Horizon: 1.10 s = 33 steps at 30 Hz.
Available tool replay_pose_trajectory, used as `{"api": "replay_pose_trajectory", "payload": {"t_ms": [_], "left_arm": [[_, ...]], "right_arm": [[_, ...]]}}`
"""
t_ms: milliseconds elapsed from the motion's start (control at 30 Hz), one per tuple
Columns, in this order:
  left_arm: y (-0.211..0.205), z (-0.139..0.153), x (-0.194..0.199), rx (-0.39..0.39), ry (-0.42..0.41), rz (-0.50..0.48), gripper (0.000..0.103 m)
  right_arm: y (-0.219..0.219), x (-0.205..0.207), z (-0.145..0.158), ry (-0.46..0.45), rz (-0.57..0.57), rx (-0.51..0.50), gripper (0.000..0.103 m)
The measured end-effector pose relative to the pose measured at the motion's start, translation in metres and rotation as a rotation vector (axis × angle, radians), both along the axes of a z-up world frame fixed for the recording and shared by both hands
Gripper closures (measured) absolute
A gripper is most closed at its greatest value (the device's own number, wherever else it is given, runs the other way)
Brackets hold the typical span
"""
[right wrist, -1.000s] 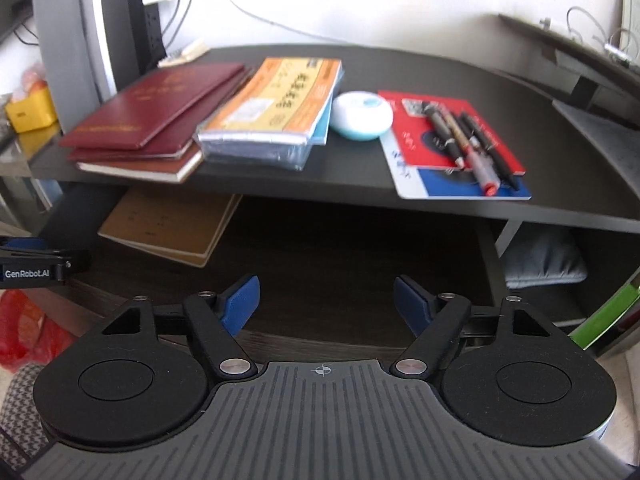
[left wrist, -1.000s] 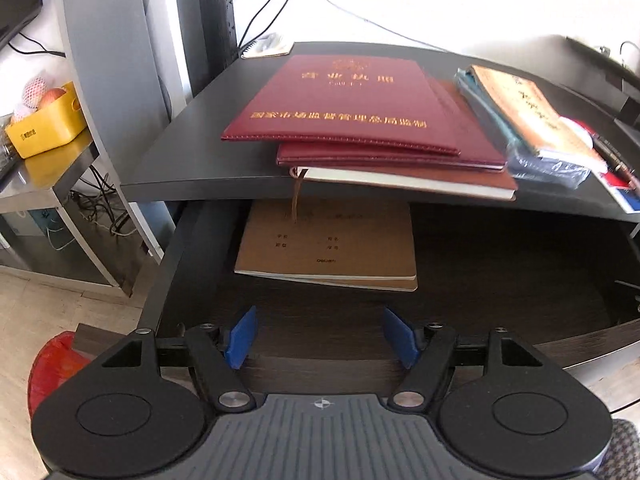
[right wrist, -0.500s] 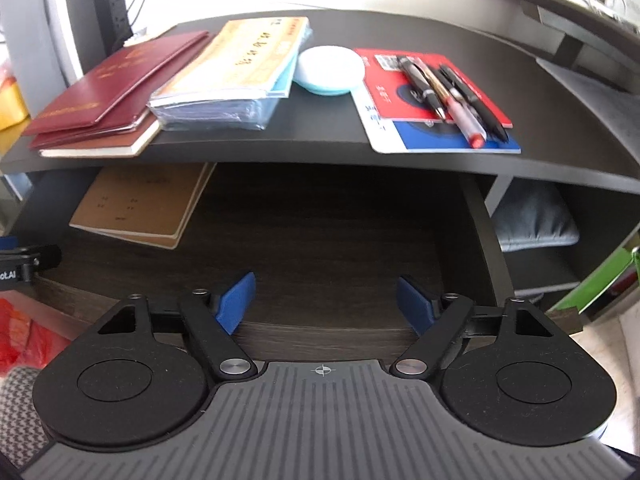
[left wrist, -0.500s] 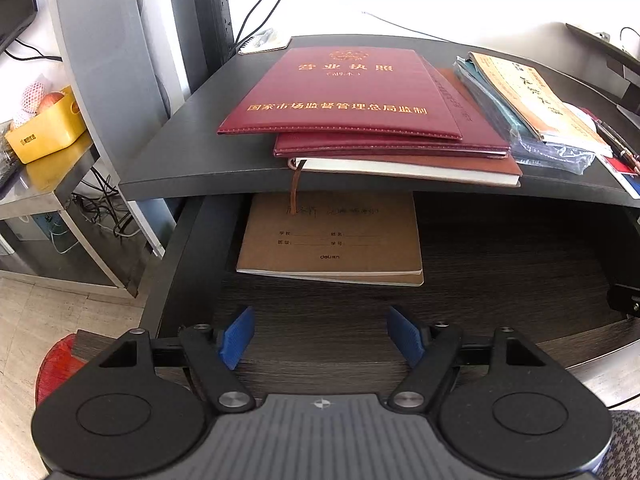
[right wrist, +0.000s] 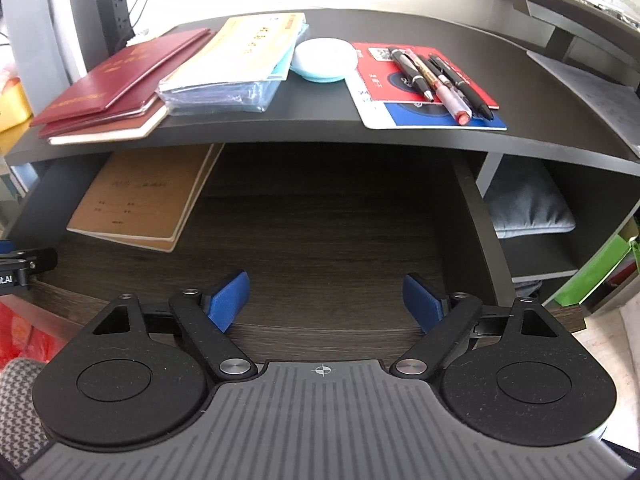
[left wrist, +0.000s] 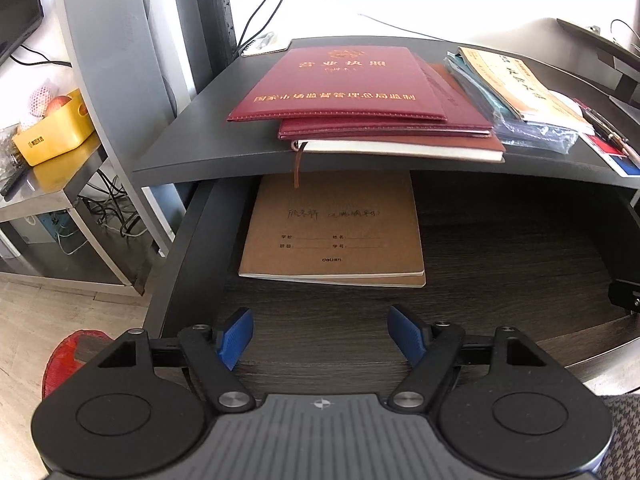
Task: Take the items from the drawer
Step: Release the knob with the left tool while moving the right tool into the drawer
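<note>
The dark wooden drawer [left wrist: 500, 264] [right wrist: 320, 240] is pulled out under the black desktop. Two stacked brown notebooks [left wrist: 334, 232] [right wrist: 140, 196] lie at its left rear, their far ends under the desktop. My left gripper [left wrist: 320, 336] is open just above the drawer's front area, short of the notebooks, holding nothing. My right gripper [right wrist: 326, 300] is also open and empty over the drawer's front rail, to the right of the notebooks. The left gripper's side shows at the left edge of the right wrist view.
On the desktop [right wrist: 320, 120] lie red folders on a notebook [left wrist: 360, 100], a plastic-wrapped booklet pack [right wrist: 236, 68], a round white box [right wrist: 324, 58] and several pens [right wrist: 436, 76] on a red-blue card. A grey cushion [right wrist: 528, 208] fills the right shelf. A yellow bin [left wrist: 52, 132] sits left.
Both grippers have moved forward and tilted down over the drawer, bringing the notebooks and drawer floor into fuller view. Both stayed open.
</note>
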<state>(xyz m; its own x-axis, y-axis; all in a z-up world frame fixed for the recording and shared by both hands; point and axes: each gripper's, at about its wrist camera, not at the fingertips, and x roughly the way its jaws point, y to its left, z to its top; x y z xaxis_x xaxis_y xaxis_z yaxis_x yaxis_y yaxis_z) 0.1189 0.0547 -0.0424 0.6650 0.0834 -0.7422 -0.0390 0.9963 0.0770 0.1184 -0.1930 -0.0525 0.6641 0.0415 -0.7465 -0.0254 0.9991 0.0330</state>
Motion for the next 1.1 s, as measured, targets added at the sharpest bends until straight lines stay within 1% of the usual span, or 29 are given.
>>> {"api": "replay_pose_trajectory", "payload": {"t_ms": [300, 533, 700, 1033, 1100], "left_arm": [[0.002, -0.004, -0.02, -0.004, -0.011, -0.005, 0.029], [0.003, -0.005, -0.035, -0.006, -0.006, -0.01, 0.029], [0.007, -0.007, -0.046, -0.028, -0.001, -0.02, 0.029], [0.007, -0.007, -0.069, -0.031, 0.001, -0.032, 0.029], [0.007, -0.006, -0.071, -0.031, 0.001, -0.033, 0.029]], "right_arm": [[0.0, -0.019, 0.0, 0.016, 0.005, 0.004, 0.015], [-0.001, -0.034, 0.0, 0.036, 0.014, 0.011, 0.015], [-0.001, -0.045, 0.0, 0.041, 0.021, 0.017, 0.015], [-0.006, -0.065, 0.001, 0.087, 0.053, 0.046, 0.016], [-0.005, -0.068, 0.001, 0.084, 0.05, 0.047, 0.017]]}}
